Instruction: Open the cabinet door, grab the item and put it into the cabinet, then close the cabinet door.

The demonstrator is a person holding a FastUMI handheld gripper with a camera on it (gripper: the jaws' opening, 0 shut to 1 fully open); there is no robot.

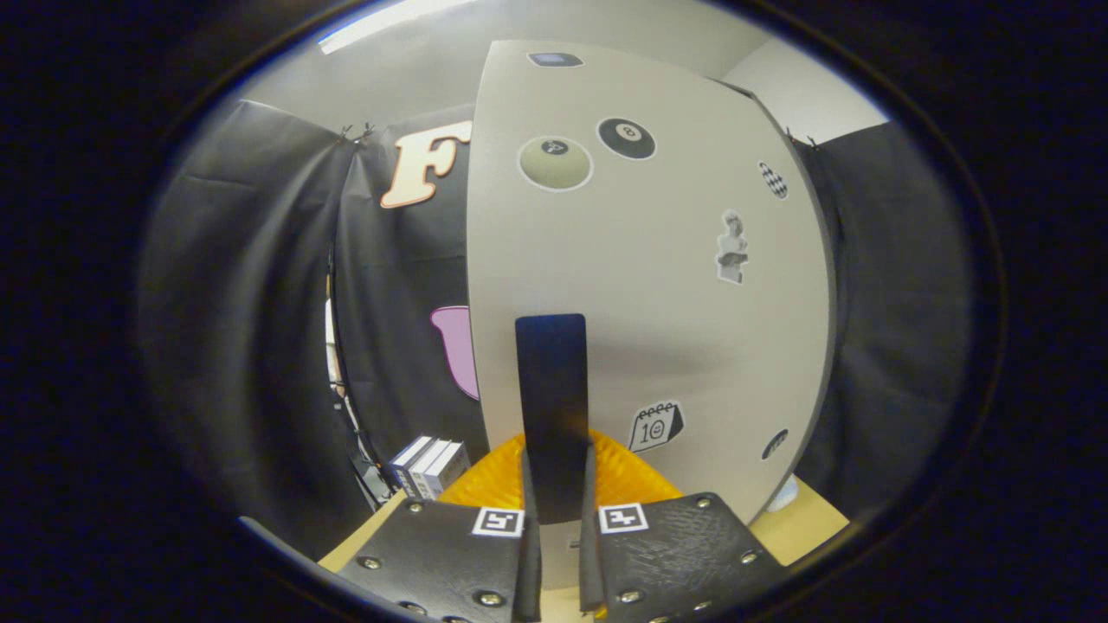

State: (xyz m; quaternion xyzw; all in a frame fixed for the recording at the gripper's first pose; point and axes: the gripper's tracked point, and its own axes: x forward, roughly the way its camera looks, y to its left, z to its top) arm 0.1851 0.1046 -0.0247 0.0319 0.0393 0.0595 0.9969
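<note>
Your view takes in a pale beige cabinet door scattered with stickers: a black eight ball at twelve o'clock, an olive ball beside it, a checkered oval at two o'clock. Its handle is dark navy. An orange ribbed item lies on your light wooden desk.

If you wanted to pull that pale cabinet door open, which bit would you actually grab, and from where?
The dark upright handle on the cabinet door. It is a narrow vertical strip standing out from the flat panel, so come at it head-on with one finger on each side. The gripper is already placed that way, its fingers closed against the handle's two sides near its lower end.
</note>
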